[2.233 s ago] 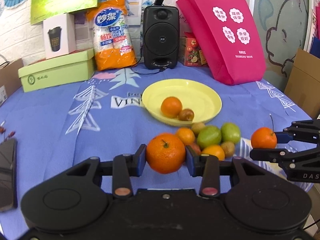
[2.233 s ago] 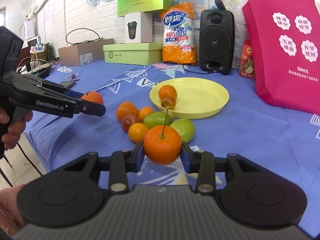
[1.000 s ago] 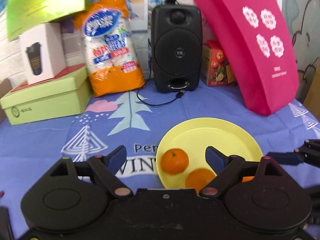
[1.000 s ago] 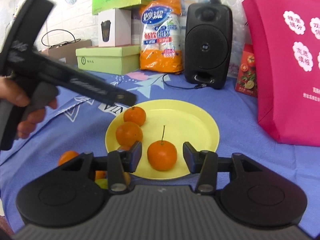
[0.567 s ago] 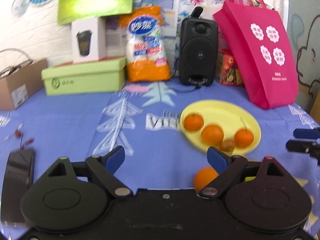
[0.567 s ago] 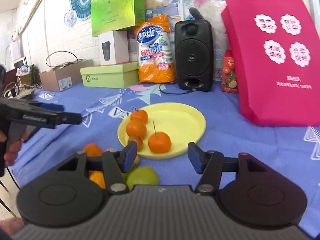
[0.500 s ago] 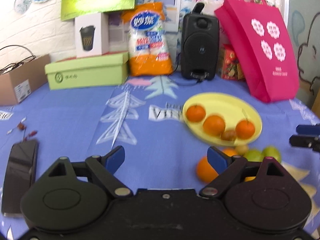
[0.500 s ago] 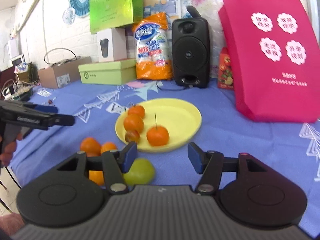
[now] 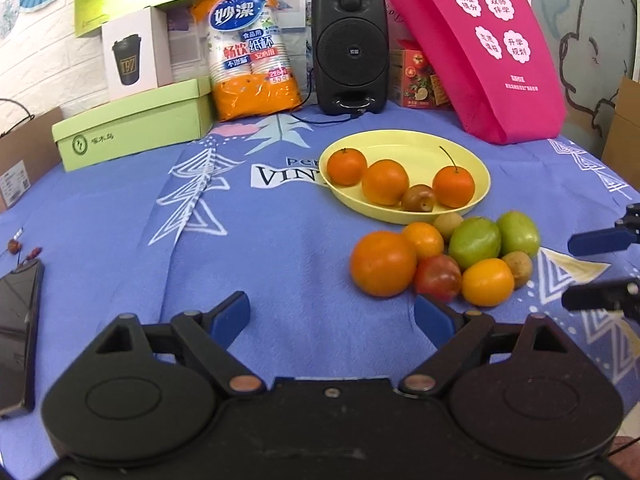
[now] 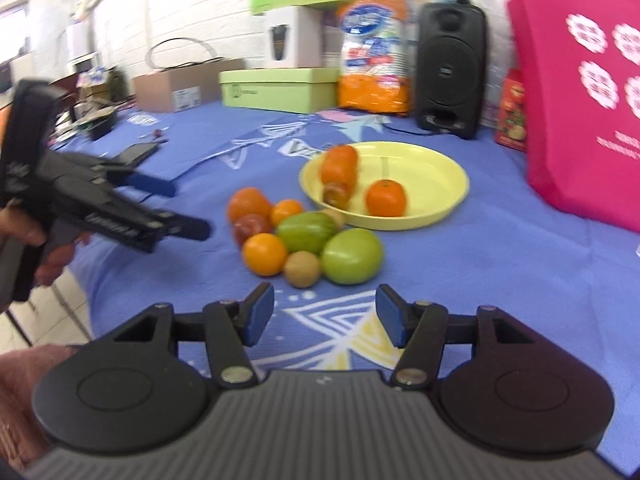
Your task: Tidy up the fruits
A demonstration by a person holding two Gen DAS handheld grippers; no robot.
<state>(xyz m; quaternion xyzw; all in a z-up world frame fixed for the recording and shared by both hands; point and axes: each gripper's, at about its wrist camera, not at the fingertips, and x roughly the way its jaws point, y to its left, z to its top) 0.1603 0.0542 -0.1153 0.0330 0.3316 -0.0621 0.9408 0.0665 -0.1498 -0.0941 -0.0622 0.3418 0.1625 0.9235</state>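
A yellow plate (image 9: 472, 160) holds three oranges, one of them a stemmed orange (image 9: 453, 186), and a small brown fruit (image 9: 418, 199). In front of the plate lies a pile of loose fruit: a big orange (image 9: 383, 263), a red fruit (image 9: 437, 279), two green fruits (image 9: 474, 242) and several smaller ones. My left gripper (image 9: 332, 312) stands wide open just short of the pile's left side, empty. My right gripper (image 10: 324, 304) is open and empty too, hovering in front of a green fruit (image 10: 352, 256). In the blurred right wrist view the plate (image 10: 432, 168) shows beyond the pile.
Along the back stand a black speaker (image 9: 350, 44), a pink bag (image 9: 492, 52), a green box (image 9: 132, 126) and an orange cup packet (image 9: 254, 52). A dark phone (image 9: 18, 332) lies at the left edge. The table's front edge drops off near a hand (image 10: 48, 248).
Both grippers carried oranges to the plate, let them go and drew back toward the front of the table. The right jaws stand wider than a second ago. The loose pile has come into view.
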